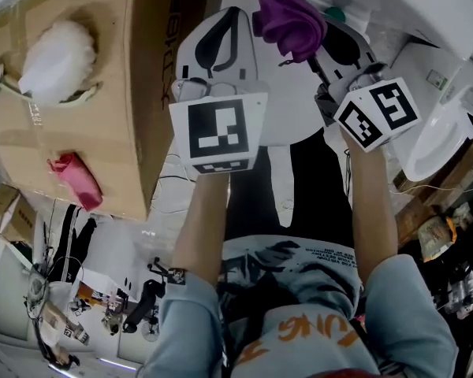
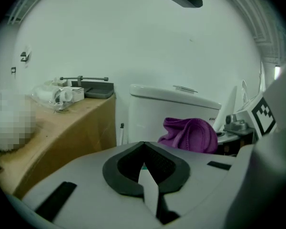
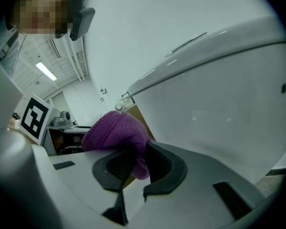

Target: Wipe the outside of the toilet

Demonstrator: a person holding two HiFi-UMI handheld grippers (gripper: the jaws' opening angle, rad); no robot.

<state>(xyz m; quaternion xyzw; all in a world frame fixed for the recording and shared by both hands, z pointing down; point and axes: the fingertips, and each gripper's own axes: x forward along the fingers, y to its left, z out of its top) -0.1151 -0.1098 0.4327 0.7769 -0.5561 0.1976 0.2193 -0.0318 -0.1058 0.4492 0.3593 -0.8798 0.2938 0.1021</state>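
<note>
Right gripper [image 3: 139, 150], fingers clenching a purple cloth [image 3: 115, 130], is hovering near the toilet [image 3: 214, 109] tank while the left gripper [image 2: 144, 144], fingers pressed together on nothing, is idling; wiping seemingly barely begun, most of the exterior remaining.

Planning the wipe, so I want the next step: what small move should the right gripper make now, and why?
Probably ease the right gripper over until the purple cloth meets the toilet tank: its jaws are shut on the cloth, which looks just short of the tank's white wall.
</note>
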